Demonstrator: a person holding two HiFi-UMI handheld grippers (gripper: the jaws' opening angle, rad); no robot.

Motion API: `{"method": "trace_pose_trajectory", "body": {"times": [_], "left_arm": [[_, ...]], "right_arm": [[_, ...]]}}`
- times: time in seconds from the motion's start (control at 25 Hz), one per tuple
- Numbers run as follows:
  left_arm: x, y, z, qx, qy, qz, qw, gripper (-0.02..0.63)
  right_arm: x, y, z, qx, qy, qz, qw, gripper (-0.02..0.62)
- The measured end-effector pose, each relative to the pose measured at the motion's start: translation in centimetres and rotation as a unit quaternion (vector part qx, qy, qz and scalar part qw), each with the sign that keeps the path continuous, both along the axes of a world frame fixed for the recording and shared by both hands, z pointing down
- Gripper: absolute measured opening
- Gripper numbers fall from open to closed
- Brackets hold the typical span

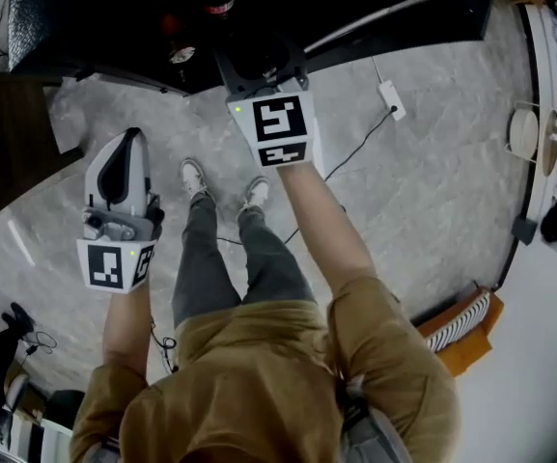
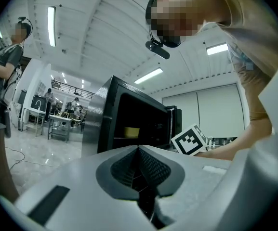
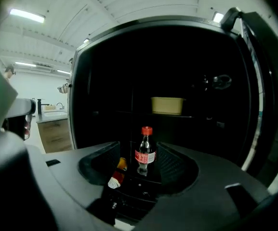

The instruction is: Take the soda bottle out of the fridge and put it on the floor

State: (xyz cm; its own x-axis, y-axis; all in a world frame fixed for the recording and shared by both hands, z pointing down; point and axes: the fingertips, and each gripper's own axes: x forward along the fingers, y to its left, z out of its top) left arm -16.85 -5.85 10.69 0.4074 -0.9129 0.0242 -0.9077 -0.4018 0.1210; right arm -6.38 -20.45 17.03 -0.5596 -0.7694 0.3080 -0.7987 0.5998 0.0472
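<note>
A grey stone-pattern floor point(image 1: 432, 162) fills most of the head view, with a black fridge point(image 1: 85, 17) standing open at its top edge. A person point(image 1: 259, 384) in a tan top faces the fridge and holds a gripper in each hand.

The left claw point(image 1: 129, 139) hangs over the floor beside the fridge, its jaws pressed together with nothing in them. The right claw point(image 3: 139, 163) reaches into the dark fridge opening with its jaws set wide apart.

The soda bottle point(image 3: 145, 150), with a red cap and red label, stands upright on a low shelf inside the fridge. It is framed between the right jaws but seems to be just beyond them, touching neither. A second bottle point(image 3: 116, 173) leans beside it, and a yellow tub point(image 3: 167, 105) sits on the shelf above.

The task looks barely begun. The door is open and the reach is lined up, but the grip, the lift out and the placing on the floor are all left to do.
</note>
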Motion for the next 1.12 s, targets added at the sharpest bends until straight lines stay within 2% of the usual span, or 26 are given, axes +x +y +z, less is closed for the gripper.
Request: {"method": "trace_pose_trajectory", "body": {"times": [0.32,0.76,1.12], "left_arm": [[-0.3,-1.8,3.7,-0.009,0.007,-0.004,0.9999,0.002],[-0.1,-2.8,4.5,-0.015,0.009,-0.001,0.9998,0.002],[-0.9,-2.5,6.0,-0.028,0.01,0.003,0.9996,0.002]], "right_arm": [[-1.8,-3.9,3.8,0.002,0.004,-0.005,1.0,0.236],[-2.7,-7.3,5.5,-0.004,0.001,0.0,1.0,0.293],[-4.1,-8.9,7.1,-0.005,0.01,-0.002,1.0,0.298]]}}
